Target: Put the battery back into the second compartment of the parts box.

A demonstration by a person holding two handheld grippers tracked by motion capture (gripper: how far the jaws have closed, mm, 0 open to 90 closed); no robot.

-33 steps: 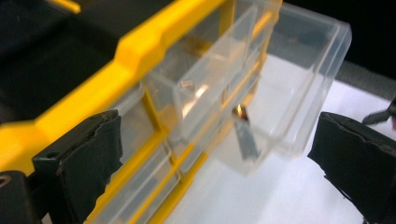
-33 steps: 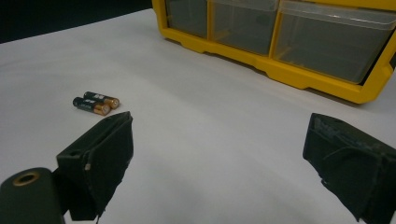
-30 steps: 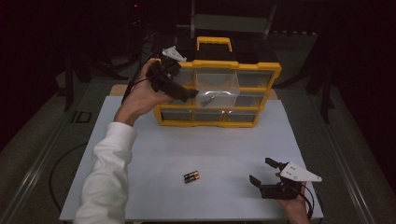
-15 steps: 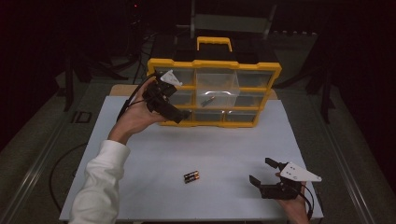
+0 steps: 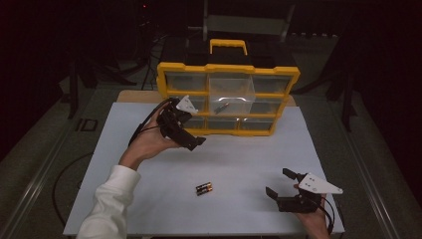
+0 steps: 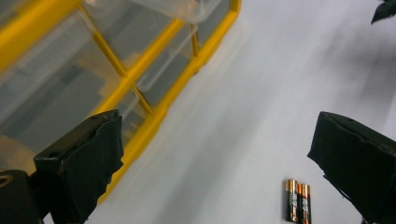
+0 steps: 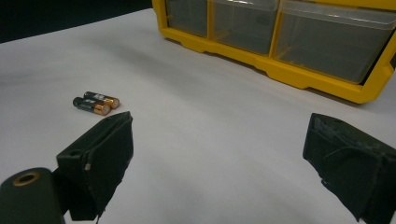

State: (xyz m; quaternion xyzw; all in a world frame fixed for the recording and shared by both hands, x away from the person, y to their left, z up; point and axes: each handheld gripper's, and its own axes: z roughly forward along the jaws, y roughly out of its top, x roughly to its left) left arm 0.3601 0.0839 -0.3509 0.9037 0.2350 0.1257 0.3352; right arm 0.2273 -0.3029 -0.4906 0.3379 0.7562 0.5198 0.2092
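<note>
- The right tool (image 5: pixel 288 191) rests at the near right corner of the white worktop (image 5: pixel 249 159), its jaws spread wide and holding nothing; it lies just where it did a second ago, so this hand is idle.
- Two batteries (image 5: pixel 204 188) lie side by side, touching, on the near middle of the worktop, unmoved. In the right gripper view they sit ahead and to the left (image 7: pixel 95 102), well apart from that tool.
- The left tool (image 5: pixel 191 142) has pulled back from the yellow organiser (image 5: pixel 229 69): a second ago it was up at the pulled-out clear drawer (image 5: pixel 231 92), now it hangs lower and nearer, over the worktop in front of the organiser's left end. Its jaws stand wide and empty, and the left gripper view looks down at the batteries (image 6: pixel 297 199).
- In that drawer, at the far middle, a small dark object (image 5: pixel 222 106) lies; likely a battery just dropped in, though it is too small to tell.
- My reading: one delivery is done and the left hand is swinging back for the remaining pair, with the drawer left open.
</note>
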